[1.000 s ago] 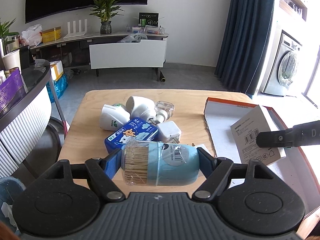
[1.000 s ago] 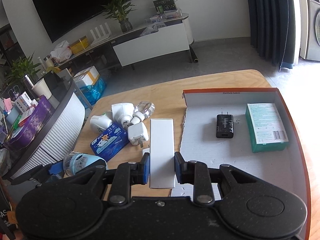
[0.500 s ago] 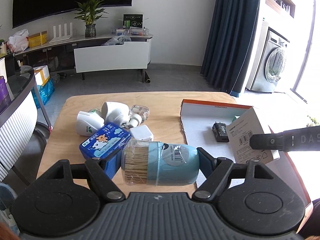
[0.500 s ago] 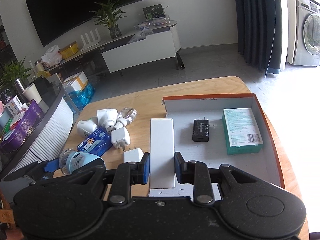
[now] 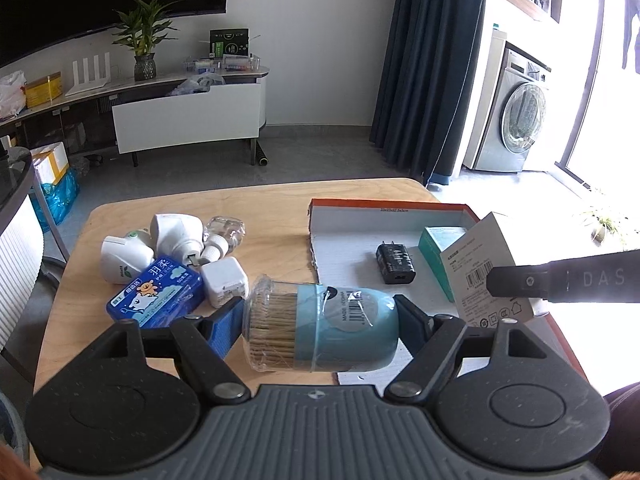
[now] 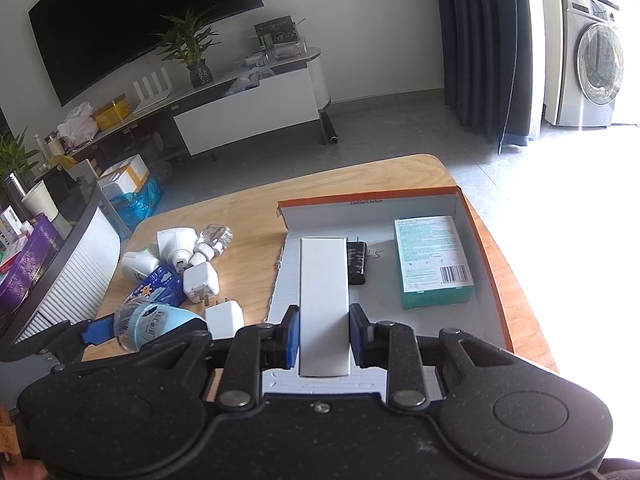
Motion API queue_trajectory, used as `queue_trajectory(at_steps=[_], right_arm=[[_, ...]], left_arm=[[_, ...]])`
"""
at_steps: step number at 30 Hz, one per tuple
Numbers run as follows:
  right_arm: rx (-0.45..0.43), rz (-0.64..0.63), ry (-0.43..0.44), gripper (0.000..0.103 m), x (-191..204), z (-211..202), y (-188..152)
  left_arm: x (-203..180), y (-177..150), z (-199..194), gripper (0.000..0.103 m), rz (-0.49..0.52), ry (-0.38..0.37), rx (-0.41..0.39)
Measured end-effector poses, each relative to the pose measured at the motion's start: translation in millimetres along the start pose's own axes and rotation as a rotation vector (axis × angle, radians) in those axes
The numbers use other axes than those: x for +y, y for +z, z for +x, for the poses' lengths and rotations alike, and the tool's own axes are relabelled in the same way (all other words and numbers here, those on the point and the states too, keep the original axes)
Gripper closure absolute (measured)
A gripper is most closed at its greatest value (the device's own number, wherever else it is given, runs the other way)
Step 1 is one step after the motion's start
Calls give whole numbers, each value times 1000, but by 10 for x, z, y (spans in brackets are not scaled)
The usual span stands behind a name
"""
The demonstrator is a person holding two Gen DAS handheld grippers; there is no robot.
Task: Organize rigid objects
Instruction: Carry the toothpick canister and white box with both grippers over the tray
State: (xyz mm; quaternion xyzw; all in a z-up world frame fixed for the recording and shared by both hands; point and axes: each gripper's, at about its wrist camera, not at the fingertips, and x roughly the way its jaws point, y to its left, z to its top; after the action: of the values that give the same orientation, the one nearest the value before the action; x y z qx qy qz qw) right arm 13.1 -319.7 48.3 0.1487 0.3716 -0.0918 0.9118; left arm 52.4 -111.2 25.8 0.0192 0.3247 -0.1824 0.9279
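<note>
The right gripper [image 6: 324, 338], pinching a white box [image 6: 323, 300] by its long sides, has carried it from over the wooden table [image 6: 256, 216] to above the cardboard tray [image 6: 486, 248], just at nine o'clock of the black charger [image 6: 357, 262]. The left gripper [image 5: 320, 322] still clamps the toothpick jar [image 5: 320, 328] endwise, now at the tray's near edge. Both look ready for placing.

Both grippers are matte black with round silver pivot screws and blue-padded fingers [image 6: 291, 340].
</note>
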Motion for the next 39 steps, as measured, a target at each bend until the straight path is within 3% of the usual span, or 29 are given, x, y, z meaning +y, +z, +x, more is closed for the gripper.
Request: queue_trajectory(at_steps=[39], right_arm=[[-18,99,-64,71,-643,7,61]], left_arm=[[-614,118,395,23,78,-91,41]])
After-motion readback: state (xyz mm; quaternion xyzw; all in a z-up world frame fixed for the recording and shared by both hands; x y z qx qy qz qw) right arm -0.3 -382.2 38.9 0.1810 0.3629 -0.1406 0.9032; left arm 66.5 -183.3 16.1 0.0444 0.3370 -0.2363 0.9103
